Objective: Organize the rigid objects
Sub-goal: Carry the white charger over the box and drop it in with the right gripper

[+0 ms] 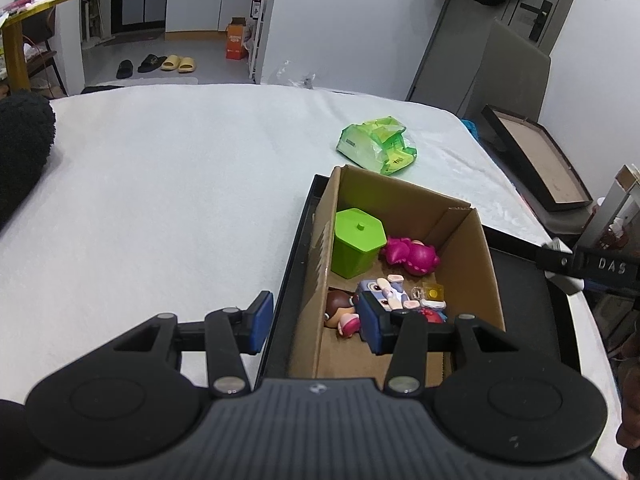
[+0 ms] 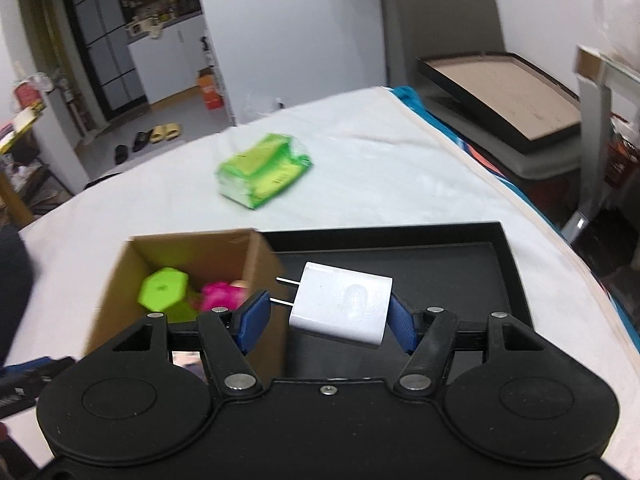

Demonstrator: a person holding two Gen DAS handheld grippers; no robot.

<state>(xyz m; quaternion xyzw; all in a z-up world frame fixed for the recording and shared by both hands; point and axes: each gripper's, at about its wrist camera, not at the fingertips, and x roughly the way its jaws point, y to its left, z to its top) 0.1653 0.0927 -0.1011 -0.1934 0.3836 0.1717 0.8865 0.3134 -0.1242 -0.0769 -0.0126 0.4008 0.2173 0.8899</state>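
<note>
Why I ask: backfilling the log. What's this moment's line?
right gripper shut on charger | left gripper open astride box wall | charger over tray

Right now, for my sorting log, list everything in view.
white cover: one, under everything
tray: one, black, on the cover
cardboard box: one, brown, in the tray
lidded pot: one, green, in the box
toy figures: at least three, mixed colours, in the box
packet: one, green, on the cover beyond the box
charger: one, white, held above the tray
left gripper: one, black with blue pads, open astride the box wall
right gripper: one, black with blue pads, shut on the charger
</note>
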